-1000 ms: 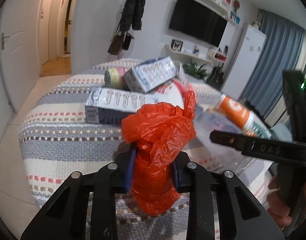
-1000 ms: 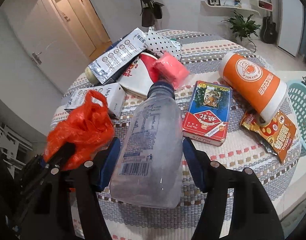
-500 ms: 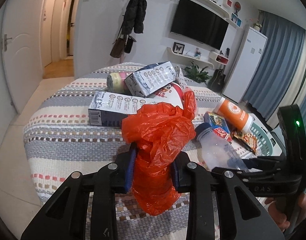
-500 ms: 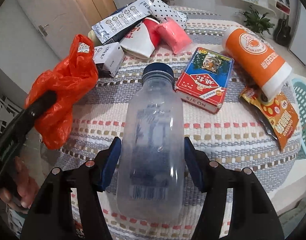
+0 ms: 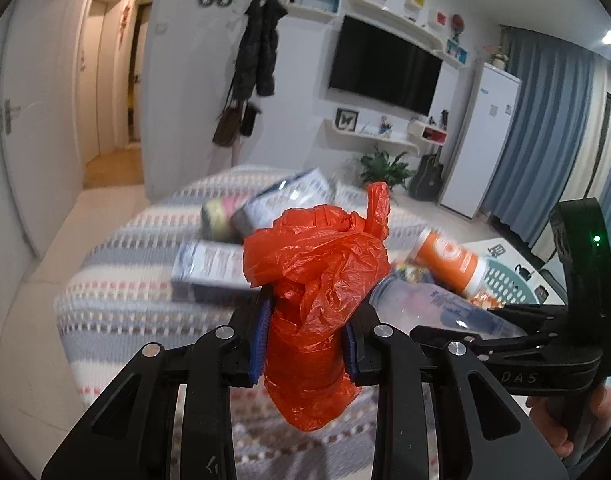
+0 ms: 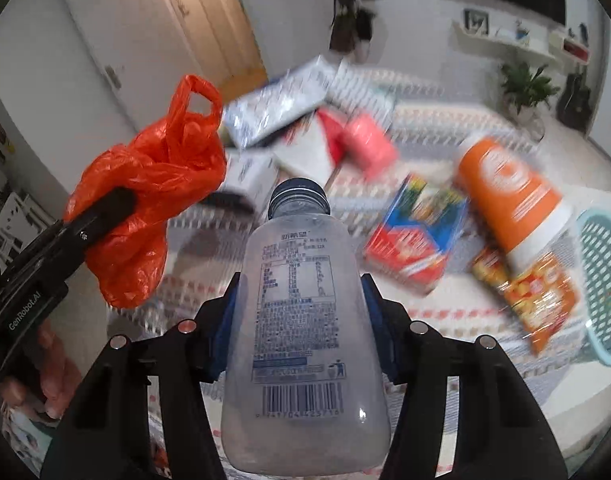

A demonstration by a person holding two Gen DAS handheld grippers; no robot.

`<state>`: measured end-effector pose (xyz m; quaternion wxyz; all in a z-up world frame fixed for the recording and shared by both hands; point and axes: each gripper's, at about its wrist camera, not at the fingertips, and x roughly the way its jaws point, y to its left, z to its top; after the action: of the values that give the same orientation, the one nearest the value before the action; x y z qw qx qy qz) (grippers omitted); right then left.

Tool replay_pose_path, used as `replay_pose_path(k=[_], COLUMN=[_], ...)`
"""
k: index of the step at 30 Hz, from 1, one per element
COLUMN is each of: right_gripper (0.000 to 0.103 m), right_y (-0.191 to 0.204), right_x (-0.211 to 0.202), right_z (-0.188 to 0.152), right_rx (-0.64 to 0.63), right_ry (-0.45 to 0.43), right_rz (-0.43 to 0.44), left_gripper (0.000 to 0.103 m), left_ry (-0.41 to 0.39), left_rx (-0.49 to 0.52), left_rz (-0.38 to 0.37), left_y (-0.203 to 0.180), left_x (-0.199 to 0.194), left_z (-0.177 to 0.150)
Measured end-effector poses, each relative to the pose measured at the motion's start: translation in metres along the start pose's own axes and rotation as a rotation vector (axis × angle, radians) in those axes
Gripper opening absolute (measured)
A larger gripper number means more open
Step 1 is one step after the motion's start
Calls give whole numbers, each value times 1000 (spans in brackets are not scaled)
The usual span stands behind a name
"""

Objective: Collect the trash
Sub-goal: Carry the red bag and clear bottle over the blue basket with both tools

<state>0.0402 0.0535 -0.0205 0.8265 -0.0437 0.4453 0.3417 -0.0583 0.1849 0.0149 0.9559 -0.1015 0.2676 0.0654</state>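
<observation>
My left gripper (image 5: 305,340) is shut on a crumpled orange plastic bag (image 5: 321,280) and holds it above the near edge of the striped table (image 5: 117,300). The bag also shows in the right wrist view (image 6: 153,184), at the left. My right gripper (image 6: 301,308) is shut on a clear plastic bottle (image 6: 301,308) with a dark blue cap, lifted off the table. The bottle also shows in the left wrist view (image 5: 433,308), at the right.
On the table lie an orange and white cylinder (image 6: 513,200), a red and blue box (image 6: 417,240), a snack packet (image 6: 537,300), a pink roll (image 6: 369,148), white cartons (image 6: 281,100) and other litter. A teal basket (image 6: 605,280) stands at the table's right edge.
Both grippers have risen and pulled back from the table with the bag and the bottle held. The table items now look lower and farther away.
</observation>
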Motion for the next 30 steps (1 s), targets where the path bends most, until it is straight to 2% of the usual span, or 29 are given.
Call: replay_pose_path(k=[5, 9, 13, 18, 26, 30], right_gripper=[53, 53, 53, 53, 53, 53], right_y=[-30, -63, -108, -177, -285, -339], right_x=[-42, -77, -109, -142, -157, -145], right_z=[17, 24, 26, 19, -2, -23], right_rx=[43, 94, 164, 273, 457, 565], right_ry=[-102, -197, -271, -346, -383, -355], right_rz=[-12, -61, -117, -210, -339, -384], left_gripper=[28, 28, 28, 28, 28, 28], left_ry=[-35, -53, -61, -54, -2, 92], left_rx=[47, 107, 160, 252, 417, 462], left_rz=[-32, -54, -111, -161, -213, -261], left_y=[-29, -61, -105, -171, -276, -319], left_x=[3, 10, 24, 51, 107, 144], left_z=[27, 49, 73, 87, 81, 65])
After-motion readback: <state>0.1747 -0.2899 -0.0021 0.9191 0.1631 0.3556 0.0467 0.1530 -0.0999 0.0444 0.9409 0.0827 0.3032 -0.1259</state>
